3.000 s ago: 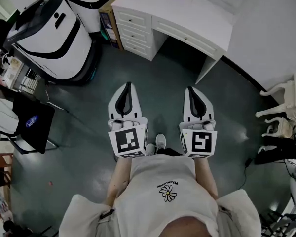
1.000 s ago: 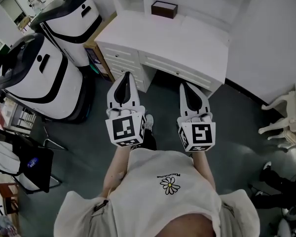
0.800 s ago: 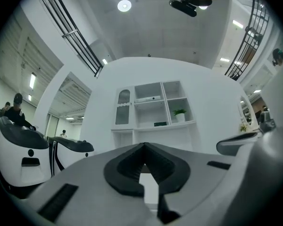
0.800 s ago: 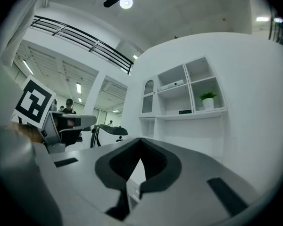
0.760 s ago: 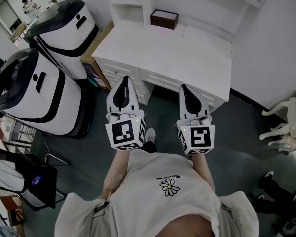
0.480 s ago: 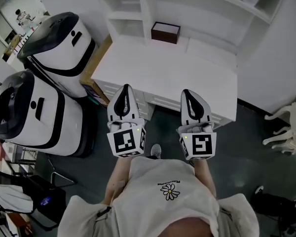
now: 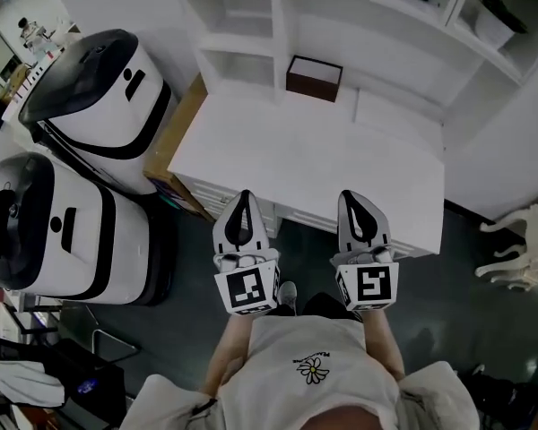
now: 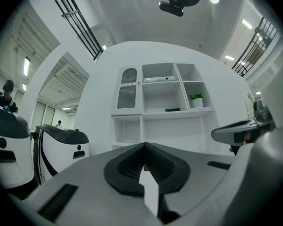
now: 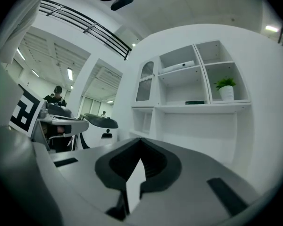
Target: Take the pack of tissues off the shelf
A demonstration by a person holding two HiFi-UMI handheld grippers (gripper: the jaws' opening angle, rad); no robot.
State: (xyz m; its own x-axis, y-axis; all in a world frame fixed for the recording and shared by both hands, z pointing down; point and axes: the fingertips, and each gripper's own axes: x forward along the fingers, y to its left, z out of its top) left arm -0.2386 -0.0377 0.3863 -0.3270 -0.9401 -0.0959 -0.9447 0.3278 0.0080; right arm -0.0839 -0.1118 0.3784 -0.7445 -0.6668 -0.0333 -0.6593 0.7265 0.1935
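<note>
From above, our left gripper (image 7: 243, 197) and right gripper (image 7: 355, 197) are clenched and empty at the white desk (image 7: 296, 150). A brown box (image 7: 314, 77) sits on the desk and white machines (image 7: 90, 88) stand to the left. Left gripper view: what seems to be the pack of tissues (image 8: 158, 79) lies high on the shelf (image 8: 141, 98). Right gripper view: a potted plant (image 9: 225, 89) stands below it, to the right.

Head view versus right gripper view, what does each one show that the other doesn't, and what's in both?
Only the head view: the desktop, a dark brown box at its back, and the person's daisy-print shirt. Only the right gripper view: the ceiling and an arched cabinet door. Both: the white shelf unit, a black-topped white machine and the right gripper, jaws shut.
</note>
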